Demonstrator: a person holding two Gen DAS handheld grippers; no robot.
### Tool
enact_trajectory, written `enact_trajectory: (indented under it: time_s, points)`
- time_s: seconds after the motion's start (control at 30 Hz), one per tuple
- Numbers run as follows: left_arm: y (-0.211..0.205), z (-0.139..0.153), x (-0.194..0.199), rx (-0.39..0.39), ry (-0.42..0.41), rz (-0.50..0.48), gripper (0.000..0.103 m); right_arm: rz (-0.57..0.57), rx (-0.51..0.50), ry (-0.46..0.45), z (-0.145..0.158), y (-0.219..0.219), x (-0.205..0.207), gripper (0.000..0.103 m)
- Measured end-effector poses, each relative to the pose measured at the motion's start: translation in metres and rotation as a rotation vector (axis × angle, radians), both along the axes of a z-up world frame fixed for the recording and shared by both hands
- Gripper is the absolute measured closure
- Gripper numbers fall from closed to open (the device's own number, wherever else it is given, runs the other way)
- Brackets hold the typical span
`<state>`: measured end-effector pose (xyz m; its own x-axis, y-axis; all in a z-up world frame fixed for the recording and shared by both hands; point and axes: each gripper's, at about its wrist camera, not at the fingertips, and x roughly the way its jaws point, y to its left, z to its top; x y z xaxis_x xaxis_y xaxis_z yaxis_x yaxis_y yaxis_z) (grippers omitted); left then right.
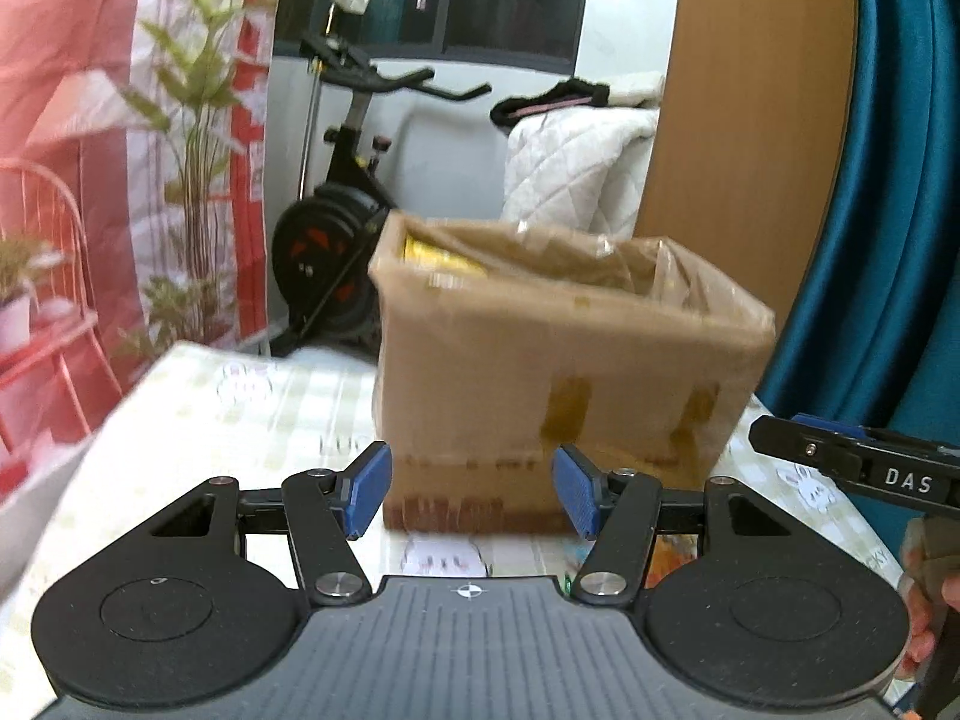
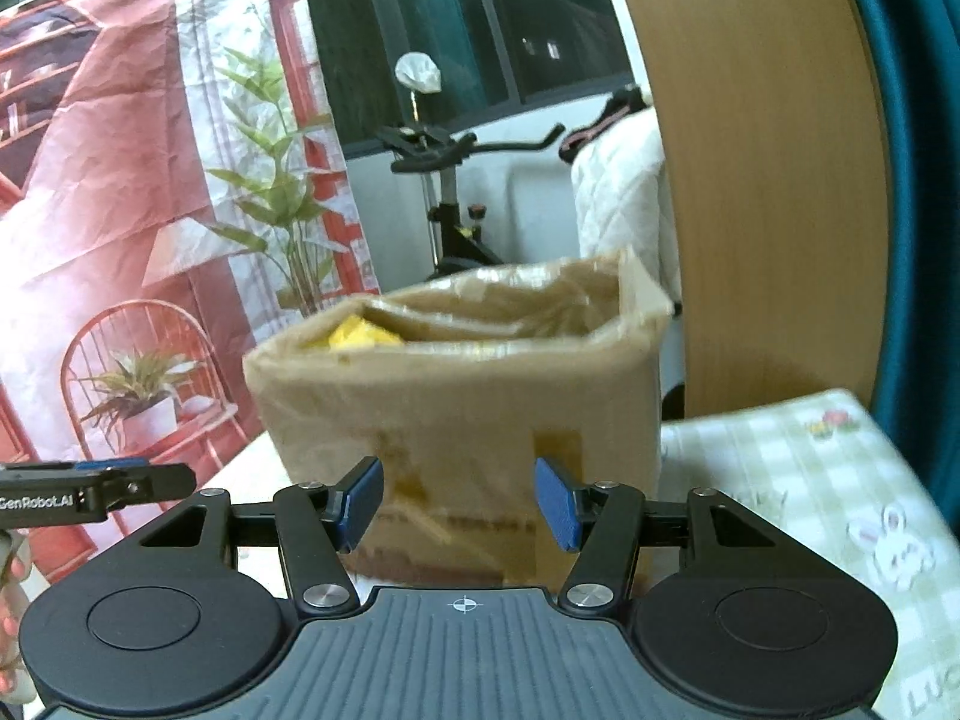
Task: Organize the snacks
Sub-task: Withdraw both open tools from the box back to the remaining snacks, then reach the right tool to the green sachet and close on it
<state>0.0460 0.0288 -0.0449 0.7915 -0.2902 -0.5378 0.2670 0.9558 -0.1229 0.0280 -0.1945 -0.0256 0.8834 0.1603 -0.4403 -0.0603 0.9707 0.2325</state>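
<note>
- Sitting on a table (image 1: 198, 420) covered by a pale green checked cloth with rabbit prints, a brown cardboard box (image 1: 558, 354) stands upright with its top open, just ahead of both grippers.
- The box looks worn: yellowish tape patches on its near wall, a darker printed band along its base, and a clear plastic liner crumpled around its rim.
- Inside, a yellow snack packet (image 2: 363, 336) shows at the back left corner; the rest of the contents are blurred or hidden by the walls.
- The left gripper (image 1: 472, 489) has its blue pads apart with nothing between them; the box's lower wall shows through the gap, beyond the tips.
- The right gripper (image 2: 459, 504) is likewise parted and empty, facing the box's near wall; it also enters the left wrist view from the right edge, held by a hand (image 1: 930, 618).
- Behind the table are an exercise bike (image 1: 348, 192), a red printed backdrop with plants (image 2: 150, 210), a white quilted cover (image 1: 576, 168), a wooden panel (image 1: 750, 120) and a teal curtain (image 1: 888, 180).
</note>
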Motion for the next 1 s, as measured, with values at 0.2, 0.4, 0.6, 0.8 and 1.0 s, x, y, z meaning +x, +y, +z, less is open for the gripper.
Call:
enact_trajectory:
  time_s: [0.2, 0.4, 0.6, 0.8, 1.0]
  points:
    - [0.006, -0.030, -0.001, -0.008, 0.037, 0.017, 0.041, 0.001, -0.025, 0.057, -0.034, 0.007, -0.010, 0.050]
    - [0.003, -0.051, -0.001, 0.019, 0.019, 0.019, 0.041, -0.006, -0.056, 0.105, -0.063, 0.013, -0.014, 0.050]
    - [0.001, -0.065, -0.004, 0.019, 0.010, 0.019, 0.041, 0.003, -0.077, 0.133, -0.082, 0.016, -0.014, 0.050]
    - [0.004, -0.074, -0.007, 0.030, 0.016, 0.014, 0.041, 0.014, -0.082, 0.148, -0.093, 0.017, -0.015, 0.050]
    - [0.004, -0.083, -0.006, 0.037, 0.039, -0.006, 0.042, 0.027, -0.082, 0.163, -0.102, 0.019, -0.012, 0.050]
